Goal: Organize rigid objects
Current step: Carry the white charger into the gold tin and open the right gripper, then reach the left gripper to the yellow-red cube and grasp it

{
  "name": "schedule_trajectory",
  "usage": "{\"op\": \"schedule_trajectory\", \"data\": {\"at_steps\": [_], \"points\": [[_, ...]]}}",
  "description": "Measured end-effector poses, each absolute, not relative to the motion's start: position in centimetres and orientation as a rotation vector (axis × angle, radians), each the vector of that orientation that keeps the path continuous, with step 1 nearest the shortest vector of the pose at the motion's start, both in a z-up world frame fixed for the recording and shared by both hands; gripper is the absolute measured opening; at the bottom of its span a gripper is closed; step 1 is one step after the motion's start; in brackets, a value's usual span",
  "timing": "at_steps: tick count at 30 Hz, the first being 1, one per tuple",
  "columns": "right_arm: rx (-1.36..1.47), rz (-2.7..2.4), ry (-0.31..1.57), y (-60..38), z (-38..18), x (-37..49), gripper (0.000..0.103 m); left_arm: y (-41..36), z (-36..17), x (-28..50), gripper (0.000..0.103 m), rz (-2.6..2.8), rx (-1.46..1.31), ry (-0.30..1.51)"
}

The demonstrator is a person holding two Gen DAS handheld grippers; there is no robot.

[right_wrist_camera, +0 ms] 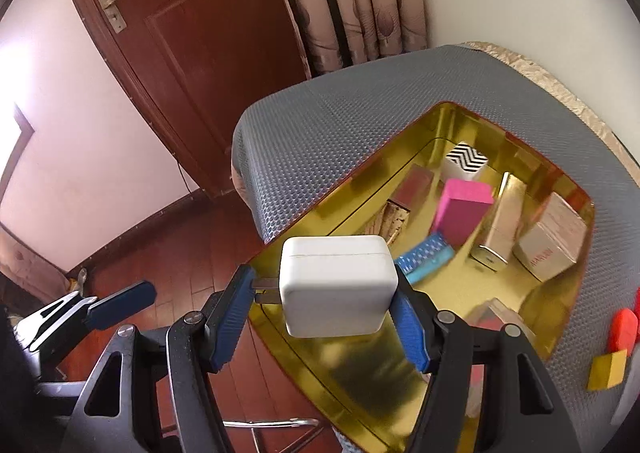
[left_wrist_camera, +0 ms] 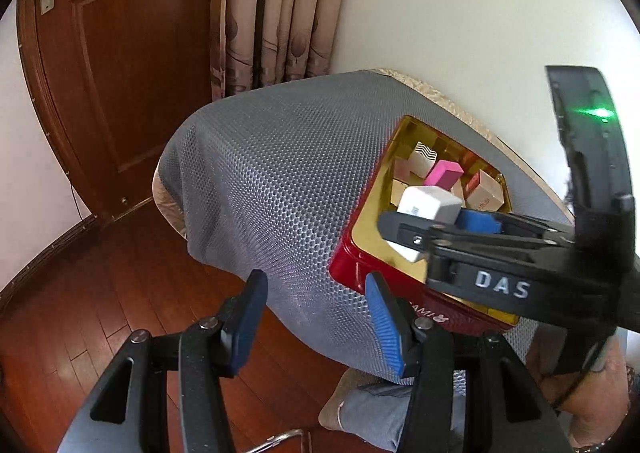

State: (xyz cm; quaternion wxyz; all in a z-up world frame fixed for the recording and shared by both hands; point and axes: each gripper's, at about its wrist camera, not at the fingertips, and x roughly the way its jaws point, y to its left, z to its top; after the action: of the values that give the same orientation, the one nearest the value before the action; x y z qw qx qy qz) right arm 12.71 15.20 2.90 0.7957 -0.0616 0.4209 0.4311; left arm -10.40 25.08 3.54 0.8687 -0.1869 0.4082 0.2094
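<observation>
Brown door point(left_wrist_camera: 116, 65), patterned curtain point(left_wrist_camera: 280, 5), wooden floor point(left_wrist_camera: 80, 317)

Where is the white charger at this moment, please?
The white charger is clamped in the right gripper, held over the near corner of the gold-lined tin, in front of the blue box and pink box inside it.

Bright daylight, strong fisheye curve, dark corners.
Both views bow straight lines toward the edges. The left wall point(right_wrist_camera: 60, 101) blows out white-pink at upper left of the right view; the gold tin point(right_wrist_camera: 360, 373) glares and smears with blur at lower centre.
</observation>
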Motion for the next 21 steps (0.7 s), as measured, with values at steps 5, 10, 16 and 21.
{"op": "schedule_trajectory", "data": {"at_steps": [5, 10, 16, 21], "points": [[-0.134, 0.931, 0.923, 16.0, 2.2, 13.1, 0.064, 25.4, 3.3, -10.4, 0.052, 0.428, -0.409, 0.864], [-0.093, 0.942, 0.916, 15.7, 2.6, 13.4, 0.065, 25.6, 3.4, -10.4, 0.052, 0.424, -0.405, 0.863], [0.002, 0.909, 0.777, 11.1, 5.3, 12.3, 0.075, 24.8, 4.0, -10.6, 0.052, 0.424, -0.353, 0.839], [0.051, 0.706, 0.673, 1.6, 4.7, 9.6, 0.101, 22.9, 5.1, -10.8, 0.052, 0.390, -0.254, 0.794]]}}
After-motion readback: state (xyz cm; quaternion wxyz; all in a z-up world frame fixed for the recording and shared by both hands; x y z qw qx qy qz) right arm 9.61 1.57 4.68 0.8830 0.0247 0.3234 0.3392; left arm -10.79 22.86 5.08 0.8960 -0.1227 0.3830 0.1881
